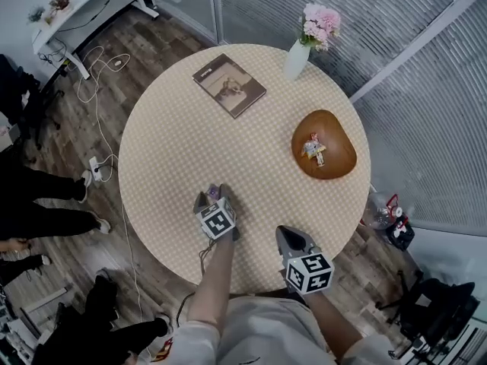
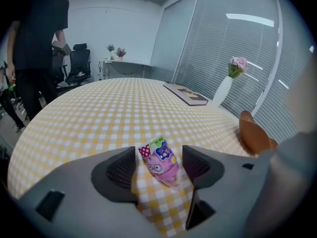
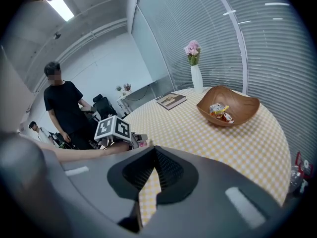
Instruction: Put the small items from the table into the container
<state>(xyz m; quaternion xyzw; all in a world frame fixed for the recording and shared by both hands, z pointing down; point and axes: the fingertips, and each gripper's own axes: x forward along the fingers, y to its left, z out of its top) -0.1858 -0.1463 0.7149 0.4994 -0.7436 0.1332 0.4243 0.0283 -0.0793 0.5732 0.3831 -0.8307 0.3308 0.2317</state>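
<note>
1. Left hand-held gripper [image 2: 158, 166]: jaws spread wide, one pad on each side of a small pink printed plastic sweet packet [image 2: 161, 158], lower centre of the left gripper view. There's a gap on both sides, so the pads aren't pressing on it yet.
2. The packet lies flat on the round tabletop w/ yellow-white check cloth [image 1: 175, 150]. It sits skewed between the pads, near the bottom edge of the tabletop in the head view.
3. Handling (my guess): v. light, soft crinkly film. It'll prob. squash under the pads, and the glossy skin may slide. Unlikely to break, but it lies low, so the pads likely need to go right down to the cloth.
4. Best hold: across the fuller pink mid-body, not the thin sealed end w/ the red dotted strip.
5. Right hand-held gripper [image 3: 151, 168]: jaws pressed together, nothing between them. It's at lower right in the head view.
6. Container looks to be the brown wooden bowl [image 1: 340, 160], right of centre in the head view and well apart from the packet. A few wrapped sweets [image 1: 313, 149] are already inside.
</note>
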